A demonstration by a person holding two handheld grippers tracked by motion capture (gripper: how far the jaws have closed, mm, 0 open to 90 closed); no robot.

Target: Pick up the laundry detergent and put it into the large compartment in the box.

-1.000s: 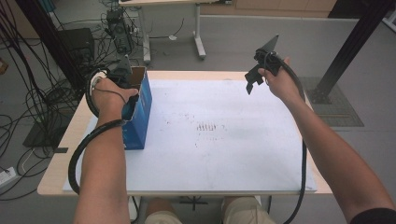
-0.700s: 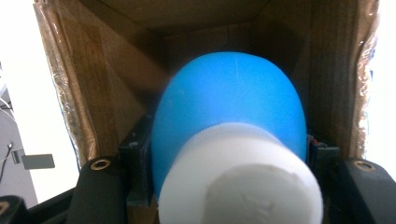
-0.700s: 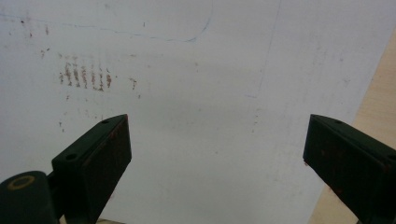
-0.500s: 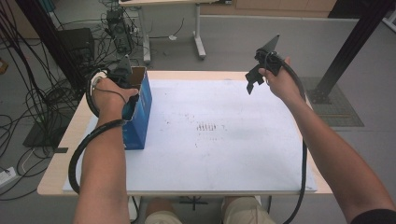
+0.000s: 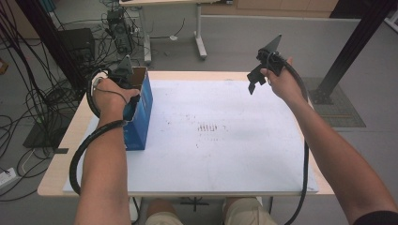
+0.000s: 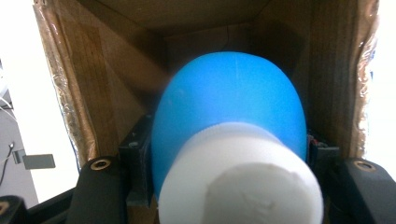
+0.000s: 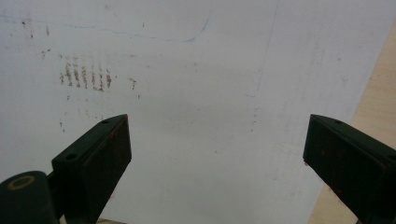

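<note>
Blue bottle goes into the carton

Left tool [image 6: 219,186] clenches the blue bottle [image 6: 229,121] inside the cardboard box [image 5: 141,110]; right tool [image 7: 215,154], released, hovers over the tabletop [image 5: 225,140]. A snagged flap could tip the box.

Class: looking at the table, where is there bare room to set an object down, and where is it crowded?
The white sheet lies bare from the blue box across to its right edge, apart from faint brown marks mid-sheet. It is crowded at the left: the left gripper holds a blue bottle inside the box. The right gripper hovers, open.
</note>
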